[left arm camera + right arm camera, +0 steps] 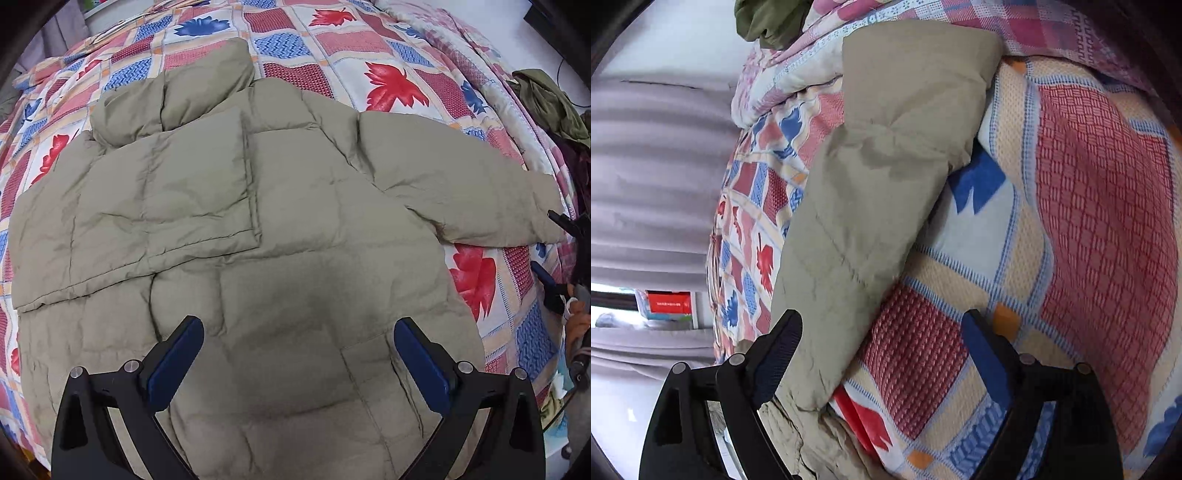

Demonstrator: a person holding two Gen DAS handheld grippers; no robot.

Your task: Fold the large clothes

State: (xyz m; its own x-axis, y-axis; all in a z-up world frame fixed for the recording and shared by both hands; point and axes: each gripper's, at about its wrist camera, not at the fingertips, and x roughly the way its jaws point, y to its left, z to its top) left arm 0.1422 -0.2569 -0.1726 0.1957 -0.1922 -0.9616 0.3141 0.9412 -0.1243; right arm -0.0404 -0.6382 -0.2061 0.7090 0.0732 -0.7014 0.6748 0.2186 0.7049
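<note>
Bed w/ a patchwork quilt (388,48) fills both views: woven squares in red, blue and cream, red and blue leaf prints, textured weave. Grey pleated curtain (653,177) hangs at the left of the right wrist view.

Puffy jacket (280,236), khaki-olive, quilted in soft rectangular panels, lies spread flat on the quilt, collar at the far side. One sleeve (147,206) is folded across the body on the left; the other sleeve (461,192) stretches out right, cuff near the bed edge. Fabric looks matte and lightly creased.

Dark green garment (546,103) sits bunched at the far right edge of the bed.

Left gripper (298,349) hovers over the jacket's near half, jaws wide apart, nothing between; blue pads on black fingers.

Right gripper (881,341) is low by the outstretched sleeve, jaws apart. Left fingertip is at the sleeve's edge, quilt shows between the jaws; can't tell if it touches the fabric.
</note>
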